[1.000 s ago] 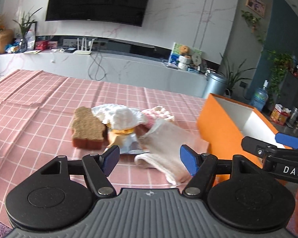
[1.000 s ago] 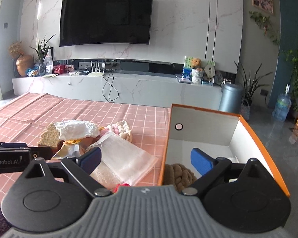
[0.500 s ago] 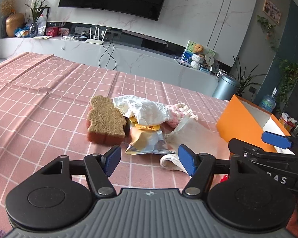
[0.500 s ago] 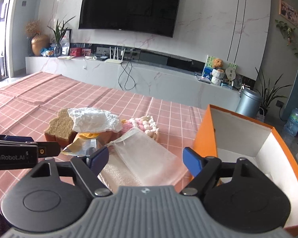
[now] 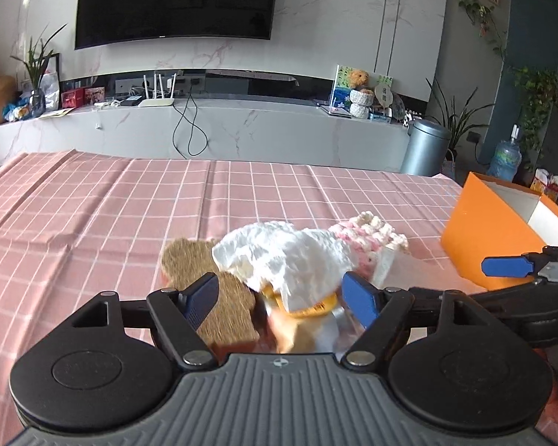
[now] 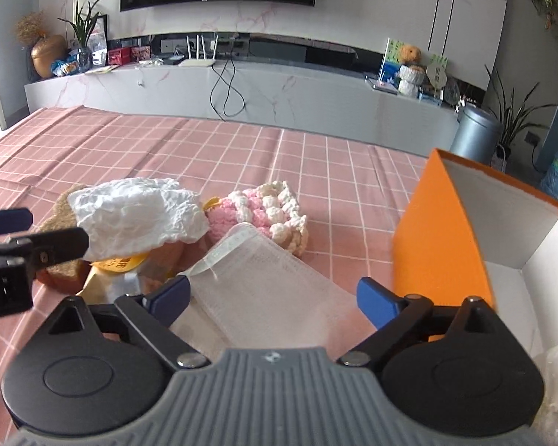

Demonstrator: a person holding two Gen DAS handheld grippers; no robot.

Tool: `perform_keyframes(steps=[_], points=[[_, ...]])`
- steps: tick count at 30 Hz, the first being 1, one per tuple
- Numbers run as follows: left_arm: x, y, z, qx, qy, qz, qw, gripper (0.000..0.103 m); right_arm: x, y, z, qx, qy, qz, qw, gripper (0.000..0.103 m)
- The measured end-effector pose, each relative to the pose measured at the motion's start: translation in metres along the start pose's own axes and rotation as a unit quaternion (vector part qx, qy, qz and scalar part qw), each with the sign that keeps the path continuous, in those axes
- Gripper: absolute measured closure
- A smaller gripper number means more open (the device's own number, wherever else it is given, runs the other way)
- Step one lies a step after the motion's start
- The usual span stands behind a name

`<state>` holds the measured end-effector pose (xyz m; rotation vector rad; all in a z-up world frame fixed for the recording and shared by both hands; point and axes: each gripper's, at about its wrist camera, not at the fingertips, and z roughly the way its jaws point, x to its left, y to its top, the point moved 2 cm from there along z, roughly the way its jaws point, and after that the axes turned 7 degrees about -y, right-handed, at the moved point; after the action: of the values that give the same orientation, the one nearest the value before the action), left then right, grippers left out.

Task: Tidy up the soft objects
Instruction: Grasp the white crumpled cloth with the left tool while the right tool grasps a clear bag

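Right wrist: orange box [image 6: 442, 230] flanks mesh pouch [image 6: 275, 286].

Crumpled white cloth [image 6: 137, 219] atop brown bear-shaped sponge [image 5: 204, 278]; pink-white crochet piece [image 6: 264, 215] beside it, flat white mesh pouch [image 6: 268, 290] nearer; open orange box [image 6: 442, 238] right.

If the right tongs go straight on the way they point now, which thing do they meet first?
Most likely the flat white mesh pouch lying between the opening right tongs, though depth is unclear.
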<state>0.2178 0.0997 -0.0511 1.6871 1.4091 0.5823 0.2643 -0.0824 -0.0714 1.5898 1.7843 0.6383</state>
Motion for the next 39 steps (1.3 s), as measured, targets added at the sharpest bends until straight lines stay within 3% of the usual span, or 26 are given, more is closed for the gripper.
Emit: perform_keyframes(steps=[11,16,19,21,25,27,29,39], points=[[0.020,0.017,0.055,0.018,0.002,0.004,0.9998,0.011,0.005,0.000,0.043,0.045,0.014,0.014,0.999,0.010],[0.019,0.013,0.063,0.023,-0.002,0.002,0.9997,0.013,0.010,-0.003,0.049,0.057,0.028,0.007,0.998,0.029],[0.012,0.011,0.063,0.025,0.002,0.022,0.9995,0.027,0.013,-0.006,0.051,0.062,0.031,-0.002,0.998,0.048],[0.007,0.011,0.063,0.023,0.004,0.039,0.9990,0.038,0.012,-0.008,0.051,0.063,0.036,0.001,0.997,0.054],[0.000,0.011,0.061,0.022,0.001,0.060,0.9979,0.064,0.011,-0.007,0.049,0.064,0.044,0.005,0.997,0.084],[-0.003,0.012,0.060,0.020,0.004,0.065,0.9977,0.072,0.010,-0.007,0.048,0.065,0.048,0.008,0.997,0.093],[-0.004,0.014,0.057,0.014,-0.001,0.063,0.9979,0.089,0.009,-0.007,0.047,0.066,0.052,0.012,0.996,0.101],[0.001,0.015,0.036,-0.009,-0.009,0.017,0.9998,0.090,0.000,-0.001,0.020,0.027,0.053,0.010,0.998,0.103]])
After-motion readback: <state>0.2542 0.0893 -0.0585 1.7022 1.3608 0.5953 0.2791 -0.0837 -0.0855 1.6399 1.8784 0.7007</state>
